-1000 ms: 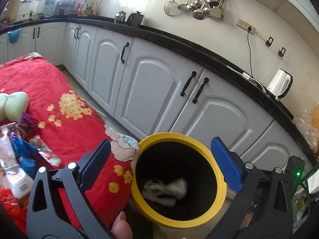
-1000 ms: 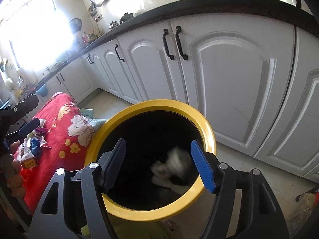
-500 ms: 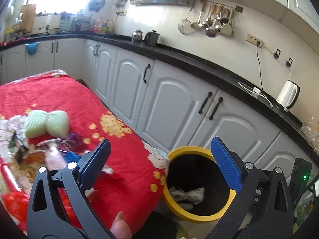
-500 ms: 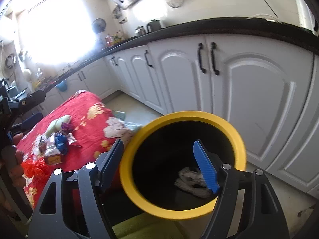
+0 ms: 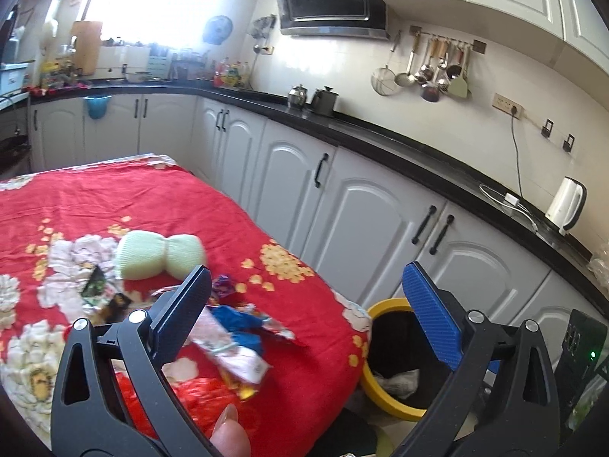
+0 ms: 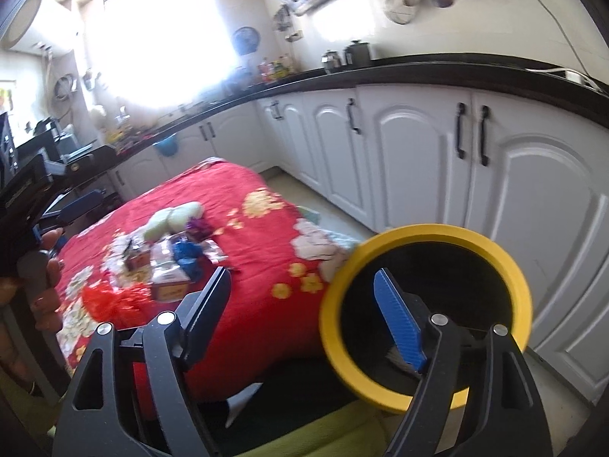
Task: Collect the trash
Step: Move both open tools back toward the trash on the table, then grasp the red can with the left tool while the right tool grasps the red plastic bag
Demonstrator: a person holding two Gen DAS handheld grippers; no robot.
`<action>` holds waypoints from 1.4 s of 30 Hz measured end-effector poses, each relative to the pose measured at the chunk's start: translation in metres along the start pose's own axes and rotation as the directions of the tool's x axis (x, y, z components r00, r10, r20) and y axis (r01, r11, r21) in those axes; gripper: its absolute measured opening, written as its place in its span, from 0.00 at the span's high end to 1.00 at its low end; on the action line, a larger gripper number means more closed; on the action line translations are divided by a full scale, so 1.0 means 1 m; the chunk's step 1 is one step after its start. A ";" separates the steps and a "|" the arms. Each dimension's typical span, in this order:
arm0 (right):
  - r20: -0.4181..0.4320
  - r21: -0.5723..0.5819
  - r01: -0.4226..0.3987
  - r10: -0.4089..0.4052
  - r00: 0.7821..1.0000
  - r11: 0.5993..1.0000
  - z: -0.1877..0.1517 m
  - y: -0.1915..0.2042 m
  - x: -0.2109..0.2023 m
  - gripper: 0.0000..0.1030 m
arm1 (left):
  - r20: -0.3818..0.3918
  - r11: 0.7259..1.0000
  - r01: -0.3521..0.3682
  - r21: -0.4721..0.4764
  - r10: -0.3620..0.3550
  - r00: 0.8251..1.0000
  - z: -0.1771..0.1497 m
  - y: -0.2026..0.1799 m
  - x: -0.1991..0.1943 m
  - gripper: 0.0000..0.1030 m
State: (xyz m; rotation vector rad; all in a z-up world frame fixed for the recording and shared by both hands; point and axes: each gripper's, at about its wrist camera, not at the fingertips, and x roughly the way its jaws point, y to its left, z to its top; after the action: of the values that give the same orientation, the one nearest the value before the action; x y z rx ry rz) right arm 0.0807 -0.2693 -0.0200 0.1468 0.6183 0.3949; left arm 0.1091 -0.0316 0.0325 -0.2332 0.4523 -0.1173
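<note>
- Two views. From the left wrist, the left tongs (image 5: pixel 304 304) stand wide apart with nothing between the pads. The pile of wrappers (image 5: pixel 236 335) lies on the red floral cloth (image 5: pixel 114 198) of the counter, just beyond the left pad and low left in view. The yellow-rimmed bin (image 5: pixel 384 400) stands on the floor off the cloth's near right corner, crumpled paper inside.
- From the right wrist, the right tongs (image 6: pixel 304 293) are empty and opening. The wrappers lie far left of them; the bin sits right under the blue pad.
- My judgement: the left hand is nearer the trash.
- No writing is readable.
</note>
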 end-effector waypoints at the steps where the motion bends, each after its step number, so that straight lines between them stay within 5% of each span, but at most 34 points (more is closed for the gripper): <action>1: -0.002 -0.005 -0.008 0.008 1.000 1.000 0.000 0.004 0.001 0.27 | 0.003 1.000 -0.006 -0.005 0.006 1.000 0.001 0.003 -0.002 0.11; 25: -0.123 -0.165 -0.186 0.167 0.978 0.969 -0.019 0.114 0.030 0.27 | 0.041 0.983 -0.148 -0.107 0.153 0.987 0.010 0.083 -0.038 0.11; 42: -0.261 -0.235 -0.248 0.185 0.947 0.940 -0.042 0.161 0.087 0.27 | -0.113 0.935 -0.308 -0.178 0.292 0.950 -0.010 0.165 -0.033 0.11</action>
State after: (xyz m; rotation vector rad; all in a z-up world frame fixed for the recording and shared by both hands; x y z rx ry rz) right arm 0.0698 -0.0860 -0.0605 -0.0915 0.7800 0.7140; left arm 0.0853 0.1312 -0.0039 -0.3480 0.5805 0.2192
